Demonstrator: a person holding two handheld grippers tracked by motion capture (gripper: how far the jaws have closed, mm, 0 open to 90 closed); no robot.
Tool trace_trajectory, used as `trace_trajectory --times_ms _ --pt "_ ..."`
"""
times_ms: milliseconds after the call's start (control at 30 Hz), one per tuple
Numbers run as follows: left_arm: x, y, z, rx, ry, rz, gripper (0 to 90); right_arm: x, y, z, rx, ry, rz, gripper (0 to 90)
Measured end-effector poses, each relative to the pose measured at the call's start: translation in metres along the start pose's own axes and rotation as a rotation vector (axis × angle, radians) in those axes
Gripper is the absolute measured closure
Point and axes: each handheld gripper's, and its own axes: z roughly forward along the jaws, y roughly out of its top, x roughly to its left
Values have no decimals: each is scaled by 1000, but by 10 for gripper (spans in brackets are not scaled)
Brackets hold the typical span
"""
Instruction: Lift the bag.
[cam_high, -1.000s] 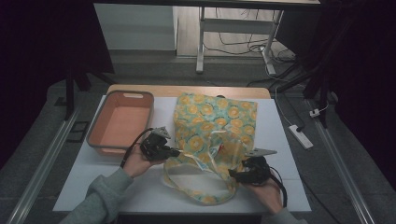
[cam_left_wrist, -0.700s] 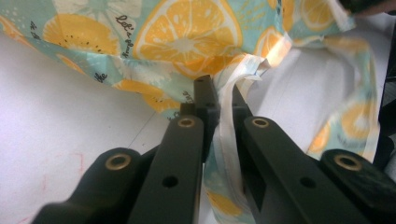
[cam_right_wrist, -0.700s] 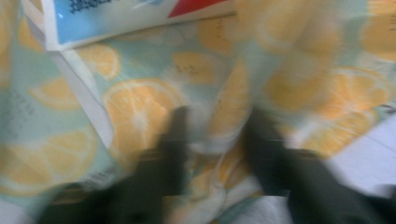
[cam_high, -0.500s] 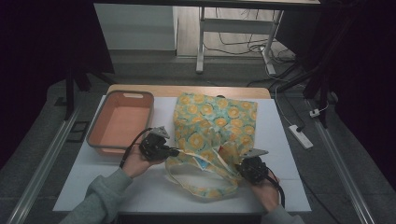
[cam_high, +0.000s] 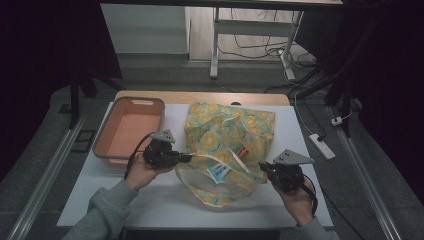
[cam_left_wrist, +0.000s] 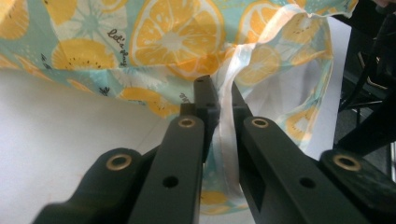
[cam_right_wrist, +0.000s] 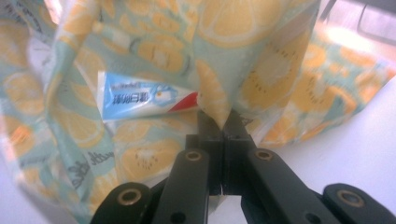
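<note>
Two grips on one lemon-print bag (cam_high: 227, 145), left hand-held gripper (cam_left_wrist: 219, 109) clamped on its white strap (cam_left_wrist: 226, 126), right hand-held gripper (cam_right_wrist: 222, 128) pinching its edge

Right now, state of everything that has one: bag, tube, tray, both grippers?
Lemon-print teal fabric tote bag: lying on the white table, mouth held open toward the person.
Blue-and-white toothpaste tube: lying inside the bag.
Salmon-pink plastic tray: empty, upright, left of the bag.
Left gripper: shut on the bag's pale handle strap.
Right gripper: jaws just closed, pinching the bag's rim.
</note>
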Motion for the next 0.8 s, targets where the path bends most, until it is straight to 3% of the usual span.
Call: trace_trajectory --times_ms 267,433,533,800 --pt "-1 13 -26 -99 -10 -2 887 -13 31 -29 -113 -15 -6 898" --pt "-4 27 -50 -173 11 21 887 -17 52 -44 -164 -37 -32 899" --pt "-6 38 -65 -228 21 29 887 -20 73 -56 -199 -61 -62 899" --pt "-10 64 -104 -356 33 57 887 -36 125 -87 -332 -106 -75 899"
